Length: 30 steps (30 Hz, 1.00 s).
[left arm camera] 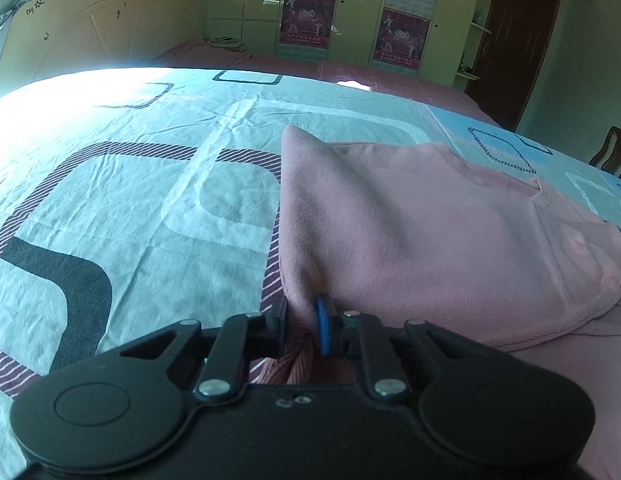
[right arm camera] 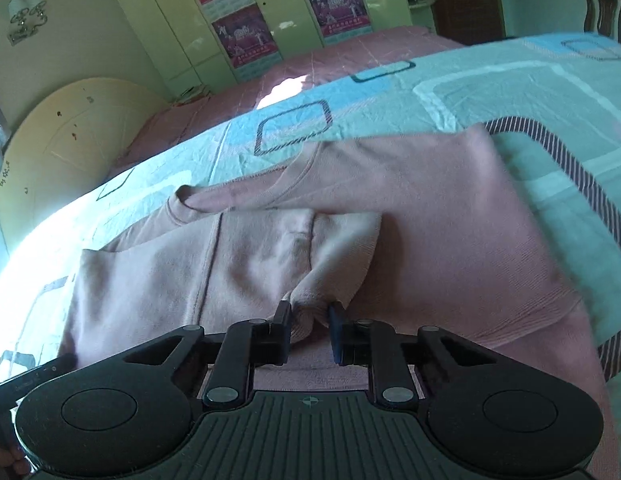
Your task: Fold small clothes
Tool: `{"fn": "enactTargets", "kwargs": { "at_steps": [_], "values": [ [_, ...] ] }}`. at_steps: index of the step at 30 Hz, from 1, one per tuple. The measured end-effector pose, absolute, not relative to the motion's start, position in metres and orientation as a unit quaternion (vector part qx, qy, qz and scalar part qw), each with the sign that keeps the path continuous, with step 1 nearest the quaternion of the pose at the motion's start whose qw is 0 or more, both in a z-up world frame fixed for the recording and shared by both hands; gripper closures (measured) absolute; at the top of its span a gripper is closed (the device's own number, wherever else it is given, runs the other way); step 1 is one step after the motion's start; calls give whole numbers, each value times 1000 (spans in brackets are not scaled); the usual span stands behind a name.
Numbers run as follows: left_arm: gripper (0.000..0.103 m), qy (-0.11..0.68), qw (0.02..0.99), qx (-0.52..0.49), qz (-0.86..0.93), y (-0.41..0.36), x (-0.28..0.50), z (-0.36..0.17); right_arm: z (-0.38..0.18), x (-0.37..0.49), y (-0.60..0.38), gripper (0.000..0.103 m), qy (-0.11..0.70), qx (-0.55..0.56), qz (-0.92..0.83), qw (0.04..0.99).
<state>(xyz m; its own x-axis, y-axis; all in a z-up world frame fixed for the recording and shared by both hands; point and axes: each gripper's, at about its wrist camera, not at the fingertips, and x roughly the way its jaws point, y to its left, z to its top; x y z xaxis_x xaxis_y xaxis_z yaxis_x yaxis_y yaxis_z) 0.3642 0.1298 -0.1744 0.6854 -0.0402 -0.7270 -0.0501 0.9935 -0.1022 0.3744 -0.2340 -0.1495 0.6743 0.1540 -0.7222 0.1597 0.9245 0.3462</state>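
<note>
Pink sweatshirt (left arm camera: 430, 232) lies spread on a bed, on a pale green sheet (left arm camera: 150, 208) printed with rounded squares in white, blue, dark grey and striped maroon. In the left wrist view one side of the garment is lifted into a ridge that rises from the left gripper (left arm camera: 304, 330); its fingers (left arm camera: 321, 328) are nearly closed and pinch the ribbed hem between the blue pads. In the right wrist view the sweatshirt (right arm camera: 450, 240) shows its round neckline towards the left, with one layer folded over another across the middle. The right gripper (right arm camera: 310, 332) has its fingers (right arm camera: 336, 334) close together around a bunched fold of the fabric; the left finger touches the cloth, while the right pad seems just beside it. Beyond the bed stand a cream headboard (left arm camera: 94, 28) and pale wardrobe doors (right arm camera: 170, 20) carrying magenta posters (left arm camera: 400, 38). A wooden chair (right arm camera: 604, 4) stands past the far edge of the bed.
</note>
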Motion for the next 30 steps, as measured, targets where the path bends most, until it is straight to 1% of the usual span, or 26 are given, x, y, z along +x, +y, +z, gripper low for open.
{"fn": "enactTargets", "kwargs": {
  "at_steps": [3,5,6,7,8,9,11,12,13,14,16,17,18,19,21,22,23,25,27,30],
  "values": [
    [87,397,916,-60,3,131,365,-175,-148,371,-244,83,411,198,-22,889],
    [87,397,916,-60,2,131,365,-175,-149,368,-249,82,423,229,1,877],
    [87,398,916,-60,3,131,365,-175,-150,367,-251,77,430,251,13,867],
    [87,398,916,-61,3,131,365,-175,-152,366,-251,55,434,267,20,860],
    [87,398,915,-61,3,131,365,-175,-154,365,-250,42,434,274,21,858],
    [87,398,915,-61,3,131,365,-175,-156,367,-248,32,433,280,23,856],
    [87,398,916,-58,4,130,365,-175,-161,372,-245,32,433,290,25,853],
    [87,397,916,-57,4,130,365,-175,-164,375,-244,33,429,297,21,853],
    [86,397,916,-54,4,130,365,-175,-166,378,-244,36,427,304,18,852],
    [85,397,916,-52,5,129,365,-175,-168,382,-243,42,423,313,16,850],
    [85,396,917,-48,5,128,364,-174,-169,389,-243,79,419,312,4,853],
    [85,396,917,-48,5,128,365,-174,-169,391,-243,83,417,304,-4,857],
    [85,397,917,-47,5,128,365,-174,-167,390,-243,84,412,294,-7,862],
    [85,397,917,-48,5,128,365,-174,-162,389,-241,87,406,279,-7,870],
    [85,397,917,-47,4,128,364,-174,-144,378,-233,91,372,224,-3,901],
    [85,396,917,-46,3,128,364,-174,-139,374,-230,91,364,195,-3,911],
    [85,396,917,-46,3,128,364,-175,-142,373,-229,91,379,185,-4,907],
    [85,396,917,-41,3,127,364,-175,-162,376,-235,90,436,200,-11,878],
    [84,398,917,-31,1,126,365,-174,-164,371,-237,89,436,196,-14,878],
    [80,405,914,-28,-2,129,368,-171,-150,364,-245,88,413,181,-40,892]
  ]
}}
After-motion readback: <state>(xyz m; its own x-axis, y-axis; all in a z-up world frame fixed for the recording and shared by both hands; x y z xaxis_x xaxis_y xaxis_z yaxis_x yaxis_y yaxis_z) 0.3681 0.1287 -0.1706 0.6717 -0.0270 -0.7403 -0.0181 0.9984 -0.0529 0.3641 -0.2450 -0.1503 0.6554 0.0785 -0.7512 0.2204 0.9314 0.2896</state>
